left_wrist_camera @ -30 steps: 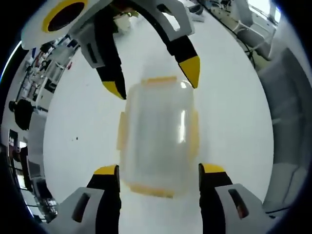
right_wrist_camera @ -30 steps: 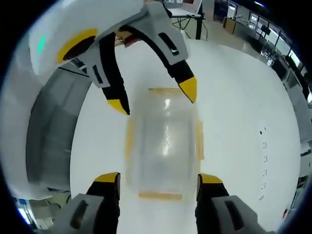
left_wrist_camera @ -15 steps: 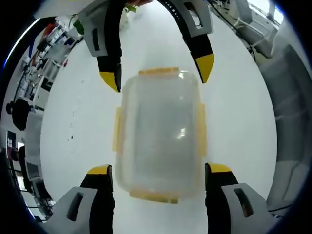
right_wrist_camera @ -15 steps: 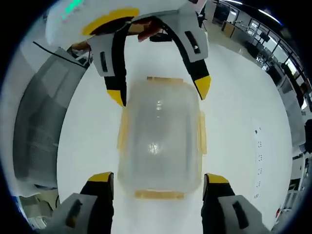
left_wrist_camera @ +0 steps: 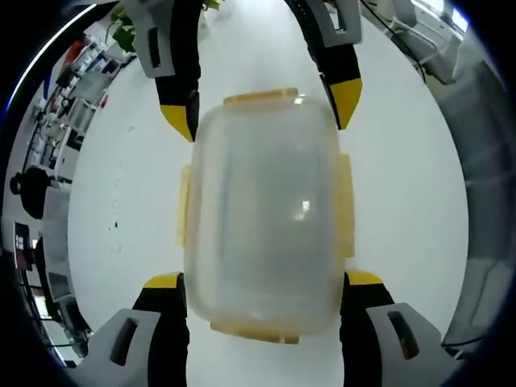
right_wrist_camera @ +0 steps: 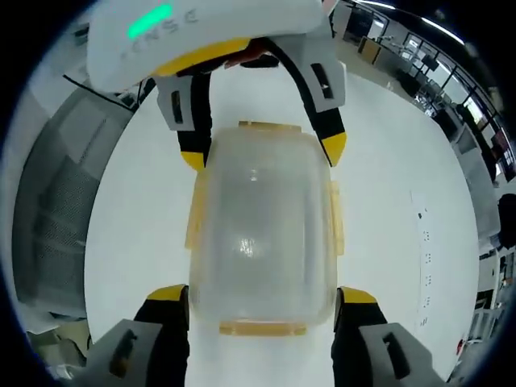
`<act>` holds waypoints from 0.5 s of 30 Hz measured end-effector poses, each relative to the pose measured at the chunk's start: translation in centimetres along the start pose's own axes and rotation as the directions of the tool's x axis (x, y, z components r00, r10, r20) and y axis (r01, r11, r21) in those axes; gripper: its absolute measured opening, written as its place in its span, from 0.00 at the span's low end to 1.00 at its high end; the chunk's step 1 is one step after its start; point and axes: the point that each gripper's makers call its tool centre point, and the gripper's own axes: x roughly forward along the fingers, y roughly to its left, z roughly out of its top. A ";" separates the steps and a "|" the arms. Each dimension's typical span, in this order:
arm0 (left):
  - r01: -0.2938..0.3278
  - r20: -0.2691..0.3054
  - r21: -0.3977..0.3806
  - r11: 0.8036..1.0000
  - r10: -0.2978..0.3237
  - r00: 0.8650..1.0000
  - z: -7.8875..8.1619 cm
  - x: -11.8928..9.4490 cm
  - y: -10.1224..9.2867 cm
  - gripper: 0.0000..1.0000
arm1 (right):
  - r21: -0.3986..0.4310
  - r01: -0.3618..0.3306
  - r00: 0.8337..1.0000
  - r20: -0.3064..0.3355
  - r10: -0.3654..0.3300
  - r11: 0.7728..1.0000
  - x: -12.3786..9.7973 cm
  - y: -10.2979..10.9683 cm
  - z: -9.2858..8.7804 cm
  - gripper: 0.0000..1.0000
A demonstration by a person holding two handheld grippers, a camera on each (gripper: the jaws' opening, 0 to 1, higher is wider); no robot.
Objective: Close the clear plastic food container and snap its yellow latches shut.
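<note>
A clear plastic container (left_wrist_camera: 262,210) with its lid on lies on the white table (left_wrist_camera: 411,201). Yellow latch flaps (left_wrist_camera: 344,205) stick out flat from all its sides. My left gripper (left_wrist_camera: 264,282) is open, with one jaw on each side of the container's near end. From the top of the left gripper view my right gripper (left_wrist_camera: 262,111) comes in, open, its yellow tips flanking the far end. In the right gripper view the same container (right_wrist_camera: 262,234) lies between my open right gripper (right_wrist_camera: 262,293) and the opposing left gripper (right_wrist_camera: 264,153). I cannot tell whether any jaw touches the container.
Grey upholstered seating (left_wrist_camera: 484,161) runs past the table's edge. Cluttered office shelves (left_wrist_camera: 48,121) stand beyond the opposite edge. Small dark marks (right_wrist_camera: 427,258) dot the white table (right_wrist_camera: 403,161) beside the container. Bare tabletop surrounds the container.
Both cameras have closed in on the container, which now looks larger. The two grippers stand nearer to its ends, still open. The container itself has not moved on the table.
</note>
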 end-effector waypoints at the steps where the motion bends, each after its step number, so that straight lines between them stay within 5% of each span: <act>1: -0.001 0.002 -0.001 1.000 0.001 1.000 0.0 0.0 0.0 0.75 | 0.000 0.000 1.000 -0.001 0.000 1.000 0.0 0.0 0.0 0.72; 15: -0.002 0.007 -0.014 1.000 0.002 1.000 -1.1 -0.5 -0.9 0.75 | -0.011 -0.003 1.000 -0.009 0.003 1.000 0.4 0.9 1.2 0.71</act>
